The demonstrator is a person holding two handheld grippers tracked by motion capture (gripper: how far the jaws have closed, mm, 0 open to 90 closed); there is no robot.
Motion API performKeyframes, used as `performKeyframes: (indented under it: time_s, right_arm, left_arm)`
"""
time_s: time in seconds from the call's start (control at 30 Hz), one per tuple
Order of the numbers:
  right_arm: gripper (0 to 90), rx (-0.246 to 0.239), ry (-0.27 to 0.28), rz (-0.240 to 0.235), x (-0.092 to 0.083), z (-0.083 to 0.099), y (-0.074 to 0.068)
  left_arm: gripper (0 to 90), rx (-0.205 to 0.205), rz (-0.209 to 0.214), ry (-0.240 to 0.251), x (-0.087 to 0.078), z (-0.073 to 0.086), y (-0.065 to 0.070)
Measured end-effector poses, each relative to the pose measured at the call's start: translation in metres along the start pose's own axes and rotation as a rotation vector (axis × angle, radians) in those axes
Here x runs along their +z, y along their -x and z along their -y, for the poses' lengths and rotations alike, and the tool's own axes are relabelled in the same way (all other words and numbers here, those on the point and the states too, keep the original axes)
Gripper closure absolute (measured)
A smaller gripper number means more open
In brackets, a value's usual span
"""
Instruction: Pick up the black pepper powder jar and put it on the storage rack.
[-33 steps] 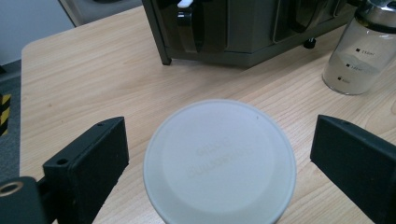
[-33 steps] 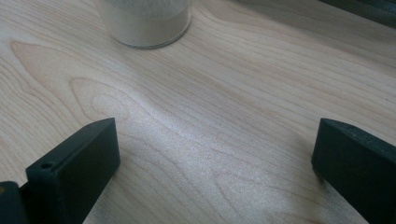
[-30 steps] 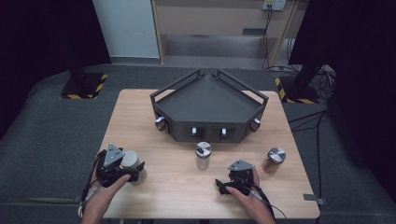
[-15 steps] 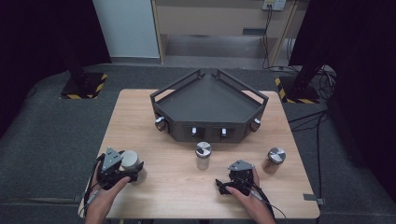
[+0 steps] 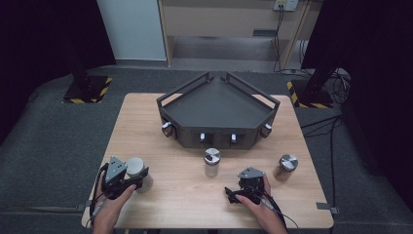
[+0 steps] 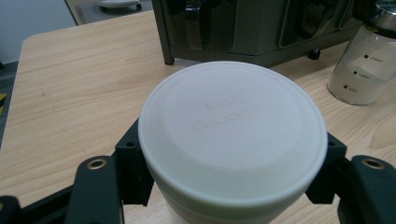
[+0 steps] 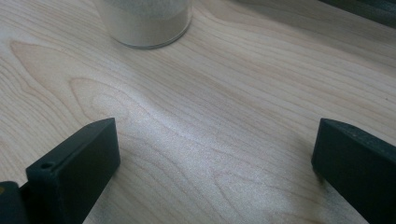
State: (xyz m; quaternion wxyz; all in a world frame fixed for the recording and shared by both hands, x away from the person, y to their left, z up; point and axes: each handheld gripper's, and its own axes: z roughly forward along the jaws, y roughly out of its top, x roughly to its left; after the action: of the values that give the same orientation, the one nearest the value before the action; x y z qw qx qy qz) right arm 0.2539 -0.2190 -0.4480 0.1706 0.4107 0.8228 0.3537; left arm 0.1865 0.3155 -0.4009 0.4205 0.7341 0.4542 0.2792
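At the table's front left stands a jar with a white lid (image 5: pixel 136 167) (image 6: pixel 233 135). My left gripper (image 5: pixel 138 180) (image 6: pixel 231 186) has just been closing, and its black jaws now press on the jar's body from both sides, below the lid. My right gripper (image 5: pixel 241 188) (image 7: pixel 215 154) rests low over the wood at the front right. It is open, with bare table between its jaws. Ahead of it is the base of a glass jar (image 7: pixel 144 18) holding pale powder.
A dark angular tray (image 5: pixel 216 105) (image 6: pixel 252 28) stands at the table's middle back. Two metal-lidded glass jars stand in front of it, one in the centre (image 5: pixel 212 162) (image 6: pixel 366 60) and one to the right (image 5: pixel 286 166). The table edge (image 5: pixel 204 226) runs just behind both hands.
The left gripper's jaws have drawn in around the white-lidded jar, and the hand has shifted slightly. The right hand has kept still.
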Motion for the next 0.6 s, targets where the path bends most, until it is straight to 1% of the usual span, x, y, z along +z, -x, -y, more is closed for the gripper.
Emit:
performKeyframes:
  time_s: [0.07, 0.23, 0.33, 0.43, 0.57, 0.6]
  right_arm:
    - [1.0, 0.0, 0.0, 0.0, 0.0, 0.0, 0.0]
    - [1.0, 0.0, 0.0, 0.0, 0.0, 0.0, 0.0]
    - [1.0, 0.0, 0.0, 0.0, 0.0, 0.0, 0.0]
    - [1.0, 0.001, 0.0, 0.0, 0.0, 0.0, 0.0]
    - [1.0, 0.0, 0.0, 0.0, 0.0, 0.0, 0.0]
    - [1.0, 0.001, 0.0, 0.0, 0.0, 0.0, 0.0]
  left_arm:
    - [32.5, 0.008, 0.0, 0.002, 0.0, 0.0, 0.001]
    - [32.6, 0.004, 0.018, 0.015, -0.004, 0.002, -0.001]
    - [32.6, 0.022, 0.033, 0.019, -0.005, -0.001, -0.002]
    - [32.6, 0.034, 0.057, 0.022, -0.006, -0.005, -0.006]
    - [32.6, 0.078, 0.077, 0.01, -0.003, -0.014, -0.007]
    - [32.6, 0.084, 0.085, 0.011, -0.002, -0.015, -0.008]
